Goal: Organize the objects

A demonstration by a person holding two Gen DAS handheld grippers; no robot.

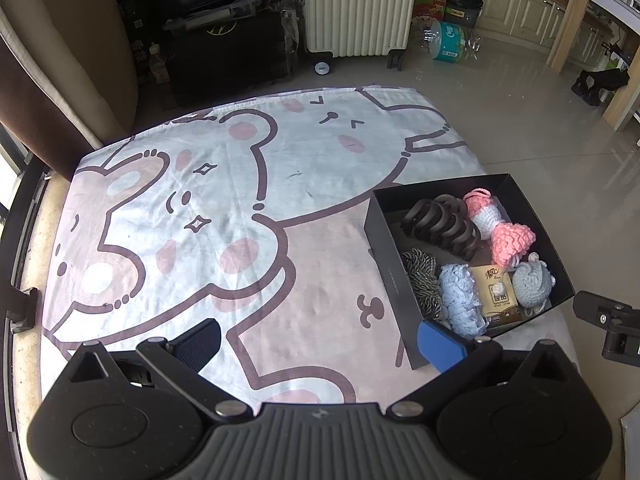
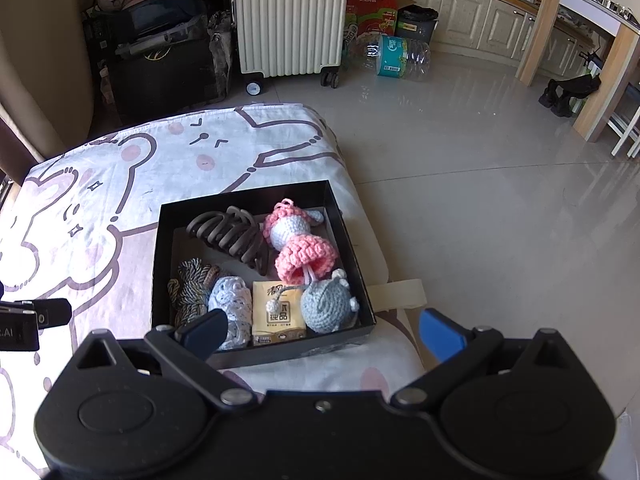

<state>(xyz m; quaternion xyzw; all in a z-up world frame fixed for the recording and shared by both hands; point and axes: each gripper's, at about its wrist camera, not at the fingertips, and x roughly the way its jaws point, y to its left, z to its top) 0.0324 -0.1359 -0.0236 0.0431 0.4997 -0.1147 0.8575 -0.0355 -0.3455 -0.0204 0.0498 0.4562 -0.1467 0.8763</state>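
- The black box [image 2: 262,200] sits near the right edge of the cartoon-print cloth [image 2: 100,208] and is the landmark for all that follows; it lies straight ahead of and below the right gripper [image 2: 320,330], but off to the right of the left gripper [image 1: 320,340], so the right one is nearer
- Inside the box: a dark claw hair clip [image 2: 230,236] at the far left, its long axis slanting toward the near right; a pink and white crochet doll [image 2: 298,240] at the far right; along the near wall, from left, a twisted cord bundle [image 2: 188,288], a pale blue crochet piece [image 2: 232,300], a tissue packet [image 2: 276,312] and a grey crochet ball [image 2: 328,304]
- No loose item shows on the cloth outside the box, so the sorting looks about done
- Right gripper: jaws spread wide, holding nothing, its left finger over the near-left corner of the box
- Left gripper: jaws also wide and empty, over bare cloth left of the box
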